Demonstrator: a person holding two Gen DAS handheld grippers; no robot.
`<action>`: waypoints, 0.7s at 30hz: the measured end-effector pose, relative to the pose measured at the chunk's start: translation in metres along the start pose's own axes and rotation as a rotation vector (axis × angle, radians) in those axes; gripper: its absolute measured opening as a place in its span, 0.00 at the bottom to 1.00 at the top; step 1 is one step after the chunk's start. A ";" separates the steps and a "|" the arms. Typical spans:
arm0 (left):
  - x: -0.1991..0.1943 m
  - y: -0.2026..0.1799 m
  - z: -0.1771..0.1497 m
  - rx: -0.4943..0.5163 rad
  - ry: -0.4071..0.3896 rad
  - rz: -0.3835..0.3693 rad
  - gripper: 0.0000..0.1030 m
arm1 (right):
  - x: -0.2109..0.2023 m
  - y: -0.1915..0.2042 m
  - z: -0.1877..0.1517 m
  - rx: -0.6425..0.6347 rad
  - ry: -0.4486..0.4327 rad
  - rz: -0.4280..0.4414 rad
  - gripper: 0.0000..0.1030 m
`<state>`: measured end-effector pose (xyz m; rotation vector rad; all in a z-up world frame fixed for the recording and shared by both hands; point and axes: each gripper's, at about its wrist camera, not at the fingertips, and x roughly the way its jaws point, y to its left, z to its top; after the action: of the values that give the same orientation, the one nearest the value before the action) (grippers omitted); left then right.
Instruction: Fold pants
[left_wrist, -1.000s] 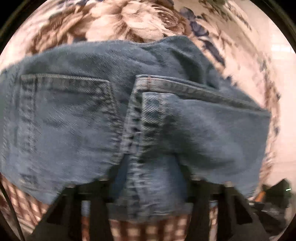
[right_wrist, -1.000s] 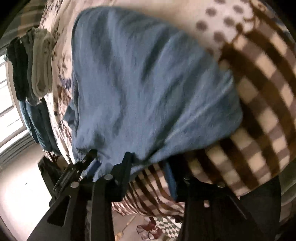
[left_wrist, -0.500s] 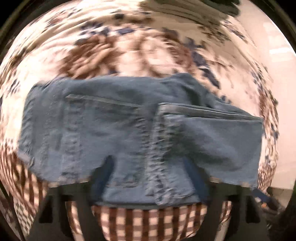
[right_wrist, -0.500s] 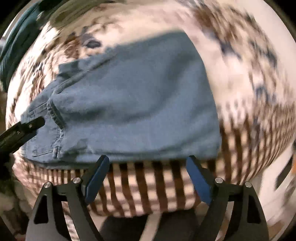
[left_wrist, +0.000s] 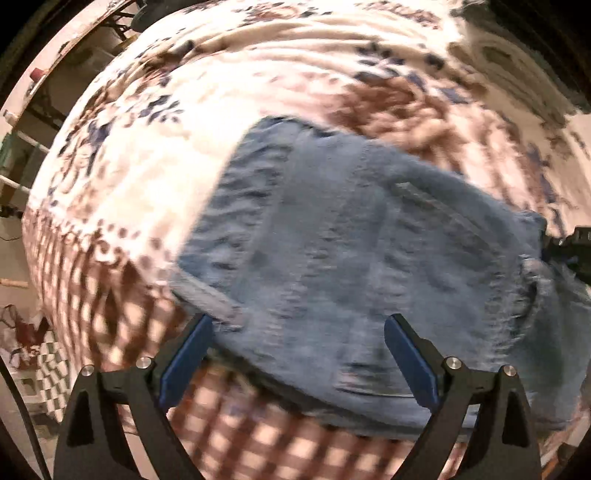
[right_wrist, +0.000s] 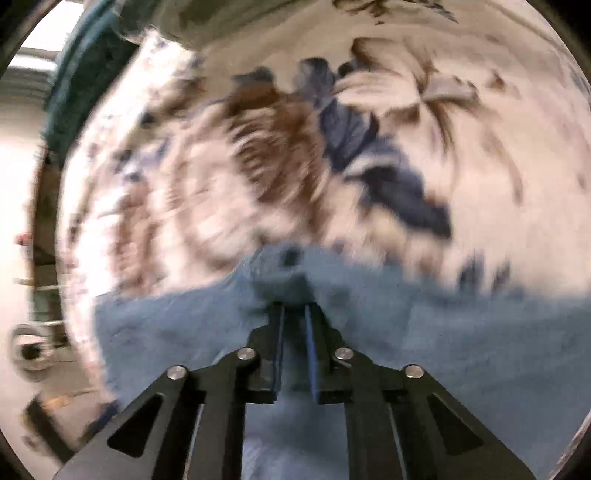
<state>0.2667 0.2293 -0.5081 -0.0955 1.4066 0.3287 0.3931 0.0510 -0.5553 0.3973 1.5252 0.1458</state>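
Observation:
Folded blue denim pants (left_wrist: 362, 258) lie on a floral and checked blanket (left_wrist: 147, 155). My left gripper (left_wrist: 297, 332) is open and empty, its blue-padded fingers spread above the near edge of the pants. My right gripper (right_wrist: 294, 310) is shut, and a raised fold of the pants (right_wrist: 461, 350) sits pinched at its fingertips. Its black body shows at the right edge of the left wrist view (left_wrist: 570, 249). Both views are motion-blurred.
The blanket (right_wrist: 443, 129) covers a bed with brown and navy flowers. A checked border (left_wrist: 258, 435) runs along the near edge. Floor and furniture (left_wrist: 22, 350) show beyond the bed's left side. A dark teal cloth (right_wrist: 74, 81) lies at the far left.
My left gripper has let go of the pants and swung left, away from them. My right gripper was open half a second ago and has closed on a fold of the denim.

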 end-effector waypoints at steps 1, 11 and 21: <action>0.001 0.011 0.000 -0.017 -0.001 0.011 0.92 | 0.007 0.001 0.007 -0.006 -0.001 -0.030 0.07; 0.010 0.126 -0.016 -0.515 0.017 -0.344 0.92 | -0.040 0.038 -0.036 -0.149 -0.020 -0.126 0.78; 0.078 0.123 -0.034 -0.894 0.103 -0.707 0.92 | -0.023 -0.012 -0.145 0.021 0.107 -0.170 0.79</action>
<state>0.2095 0.3505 -0.5740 -1.3192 1.1429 0.3342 0.2471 0.0557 -0.5369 0.2783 1.6602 0.0175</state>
